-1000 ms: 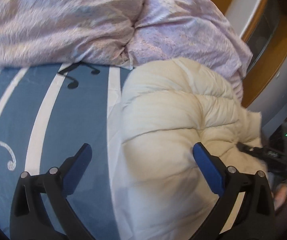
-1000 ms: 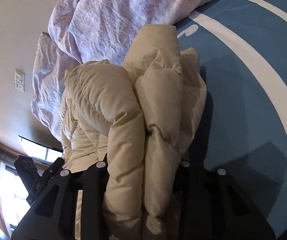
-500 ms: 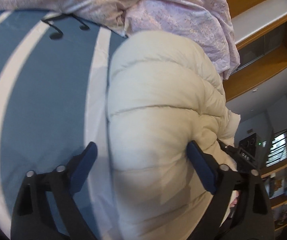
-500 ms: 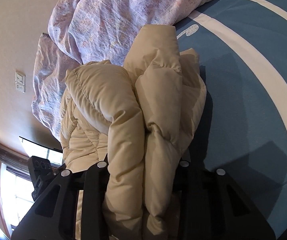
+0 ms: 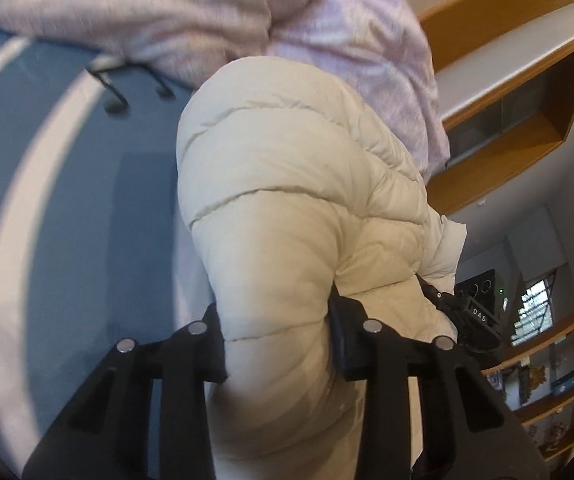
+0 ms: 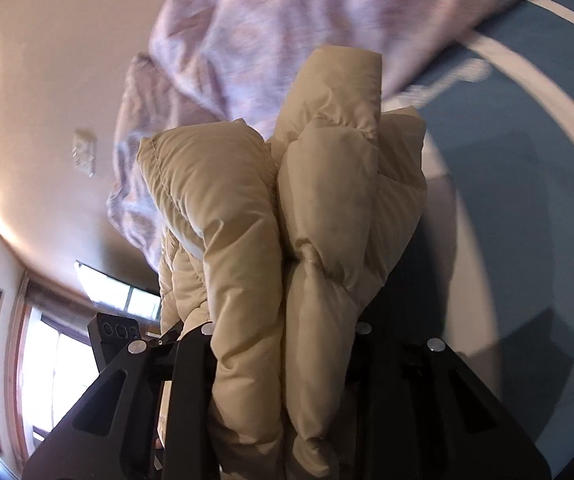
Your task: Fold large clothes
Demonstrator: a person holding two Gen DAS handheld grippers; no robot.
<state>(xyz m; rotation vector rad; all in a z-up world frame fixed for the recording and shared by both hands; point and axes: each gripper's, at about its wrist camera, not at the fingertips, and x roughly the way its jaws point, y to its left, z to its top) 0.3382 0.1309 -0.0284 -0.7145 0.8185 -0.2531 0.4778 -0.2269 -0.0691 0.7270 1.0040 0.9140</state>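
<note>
Left view: cream jacket [image 5: 287, 200] bunched up on the blue sheet [image 5: 67, 220], pink duvet [image 5: 207, 12] piled behind it.
Left gripper [image 5: 277, 344]: jaws closing, pads already squeezing a fat roll of the jacket.
Right view: jacket [image 6: 287, 208] folded double, bulging up out of the jaws, sheet [image 6: 527, 200] off to the right.
Right gripper [image 6: 287, 360]: narrow jaws closing, clamped on both layers.

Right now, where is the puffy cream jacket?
In both wrist views the puffy cream jacket is bunched on the blue striped bedsheet, just in front of the lilac duvet, gripped by the left gripper and right gripper.
</note>
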